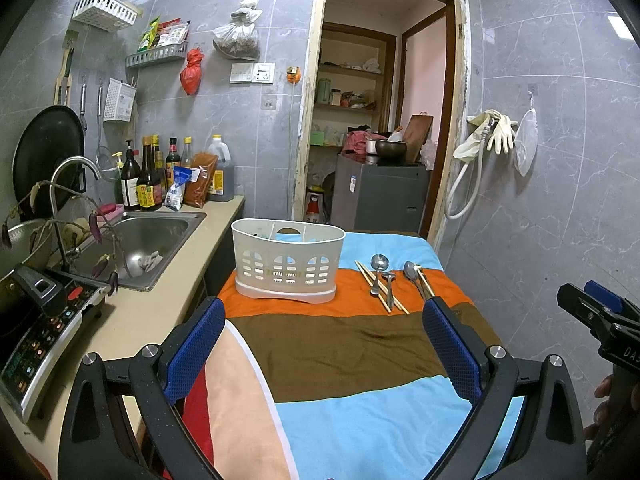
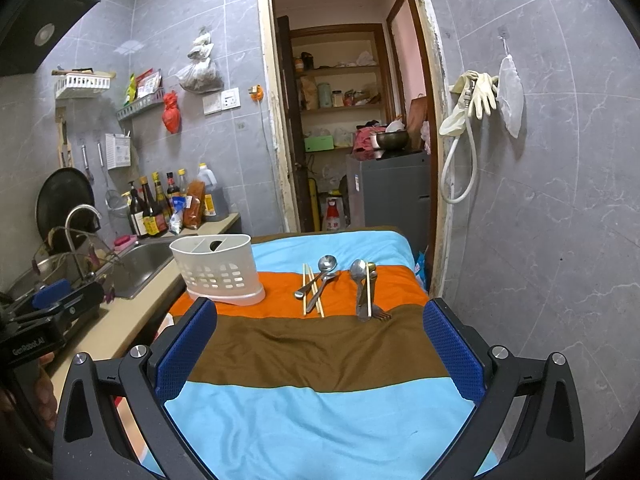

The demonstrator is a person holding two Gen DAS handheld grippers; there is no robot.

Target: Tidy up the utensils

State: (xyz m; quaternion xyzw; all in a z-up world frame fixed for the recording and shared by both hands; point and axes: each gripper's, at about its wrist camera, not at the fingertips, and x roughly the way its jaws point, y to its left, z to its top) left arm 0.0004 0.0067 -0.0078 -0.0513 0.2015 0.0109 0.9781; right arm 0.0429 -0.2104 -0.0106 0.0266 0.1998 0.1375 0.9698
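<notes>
Grey marbled tiles behind, striped cloth over the table [image 2: 320,344]. Both my left claw [image 1: 324,336] and right claw [image 2: 320,332] gape wide, gripping nothing. Ahead on the orange band: white slotted plastic caddy [image 2: 218,270], then steel spoons [image 2: 320,274] crossing wooden chopsticks [image 2: 310,292], further right a second spoon-and-fork pile [image 2: 366,290].

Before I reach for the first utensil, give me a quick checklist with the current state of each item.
1. Left gripper open, holding nothing: ok.
2. Right gripper open, holding nothing: ok.
3. White caddy upright on the striped cloth: ok.
4. Caddy compartments free: cannot tell, interior mostly hidden.
5. Left pile of spoons and chopsticks lying apart from the caddy: ok.
6. Right pile separable: not ok, spoon, fork and chopstick overlap.
</notes>
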